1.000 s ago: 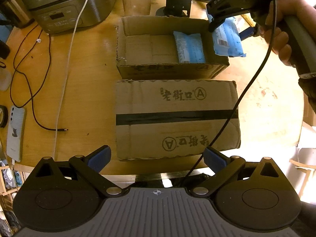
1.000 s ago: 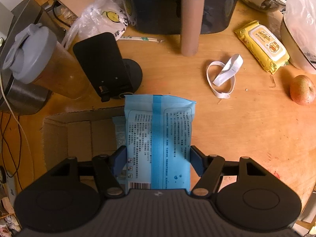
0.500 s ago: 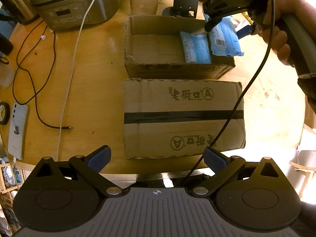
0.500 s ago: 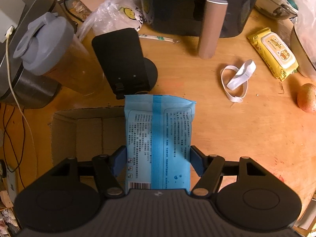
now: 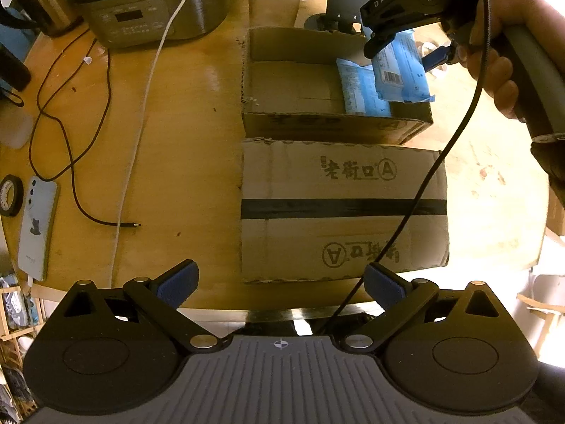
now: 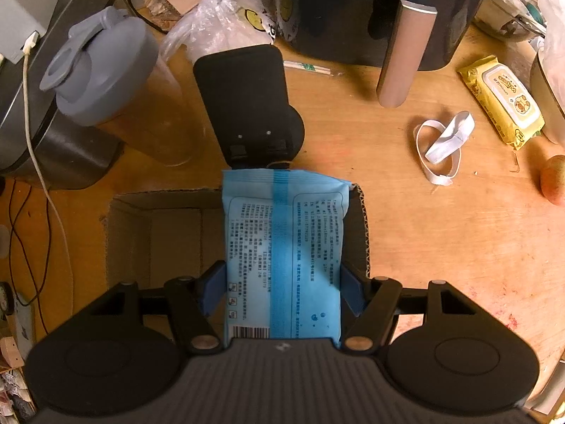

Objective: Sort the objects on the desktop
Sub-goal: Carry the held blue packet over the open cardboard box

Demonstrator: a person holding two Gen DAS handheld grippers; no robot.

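Right gripper [image 6: 282,291] points down, blue pads clamped on both sides of a blue wipes packet [image 6: 284,247] — the packet hangs over the right end of the open cardboard box [image 6: 152,233]. A second blue packet [image 5: 360,88] lies inside that box. Left gripper [image 5: 280,279] — jaws wide, nothing between them, above the taped carton [image 5: 339,208] on the wooden table [image 5: 183,134].
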